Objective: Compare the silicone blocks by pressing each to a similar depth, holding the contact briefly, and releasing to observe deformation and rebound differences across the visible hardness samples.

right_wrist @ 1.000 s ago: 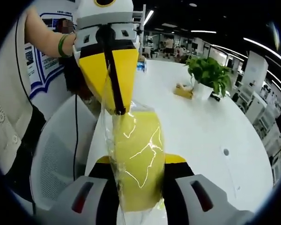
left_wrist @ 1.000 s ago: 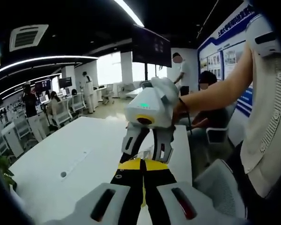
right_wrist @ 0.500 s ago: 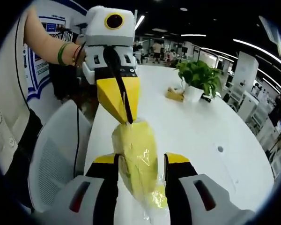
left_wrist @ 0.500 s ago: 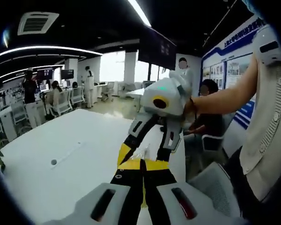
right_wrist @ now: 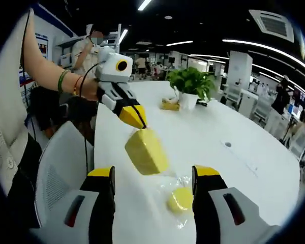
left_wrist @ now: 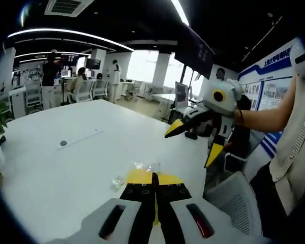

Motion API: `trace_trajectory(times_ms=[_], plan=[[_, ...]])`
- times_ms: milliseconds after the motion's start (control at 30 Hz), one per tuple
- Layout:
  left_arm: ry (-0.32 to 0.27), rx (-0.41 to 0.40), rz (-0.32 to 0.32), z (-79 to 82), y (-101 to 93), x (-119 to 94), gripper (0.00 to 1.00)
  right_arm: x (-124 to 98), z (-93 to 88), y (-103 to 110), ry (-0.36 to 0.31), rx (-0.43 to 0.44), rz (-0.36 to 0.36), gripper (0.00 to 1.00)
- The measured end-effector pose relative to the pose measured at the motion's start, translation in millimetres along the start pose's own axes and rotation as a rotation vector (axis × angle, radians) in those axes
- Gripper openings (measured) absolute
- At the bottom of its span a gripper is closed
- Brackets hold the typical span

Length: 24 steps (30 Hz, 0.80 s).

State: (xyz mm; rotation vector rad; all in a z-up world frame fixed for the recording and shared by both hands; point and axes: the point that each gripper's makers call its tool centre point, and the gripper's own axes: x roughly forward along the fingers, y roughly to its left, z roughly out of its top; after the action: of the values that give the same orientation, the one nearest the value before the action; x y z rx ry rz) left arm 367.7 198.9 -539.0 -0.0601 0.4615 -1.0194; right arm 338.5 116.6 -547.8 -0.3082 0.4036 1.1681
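Right gripper point(right_wrist: 152, 175), right gripper view: yellow-tipped fingers spread wide and holding nothing, framing a small rounded yellow silicone piece point(right_wrist: 180, 199) that lies in crinkled clear plastic wrap point(right_wrist: 168, 185) on the smooth white tabletop point(right_wrist: 229, 127). Left gripper point(right_wrist: 140, 121), entering from 10 o'clock: yellow fingers closed together, pinching the top corner of a matte pale-yellow wedge-shaped silicone block point(right_wrist: 146, 151) hanging clear above the tabletop; a leafy green plant in a white pot point(right_wrist: 189, 86) stands at 12 o'clock. Left gripper view: own black-and-yellow fingers point(left_wrist: 153, 184) pressed together with clear wrap at their tips, the right gripper at 2 o'clock with fingers splayed.
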Motion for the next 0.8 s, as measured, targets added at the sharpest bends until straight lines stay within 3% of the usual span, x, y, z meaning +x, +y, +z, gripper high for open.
trace_trajectory(times_ms=[167, 267, 300, 533, 567, 800], plan=[[0.016, -0.051, 0.019, -20.0, 10.9, -2, 0.0, -9, -3.5, 4, -0.054, 0.105, -0.088, 0.66], [0.016, -0.103, 0.024, -32.0, 18.9, -2, 0.0, -17, -1.3, 9, -0.088, 0.141, -0.113, 0.65], [0.01, -0.142, 0.023, -34.4, 20.1, -2, 0.0, -19, -2.1, 9, -0.09, 0.146, -0.122, 0.65], [0.057, -0.198, 0.058, -61.3, 49.7, -2, 0.0, -36, -18.3, 4, -0.079, 0.196, -0.219, 0.62], [0.018, -0.234, 0.051, -54.6, 52.6, -2, 0.0, -39, -20.8, 2, -0.078, 0.212, -0.232, 0.62], [0.049, -0.209, 0.154, -59.0, 104.6, -10, 0.0, -44, -34.9, 1, -0.069, 0.276, -0.28, 0.61]])
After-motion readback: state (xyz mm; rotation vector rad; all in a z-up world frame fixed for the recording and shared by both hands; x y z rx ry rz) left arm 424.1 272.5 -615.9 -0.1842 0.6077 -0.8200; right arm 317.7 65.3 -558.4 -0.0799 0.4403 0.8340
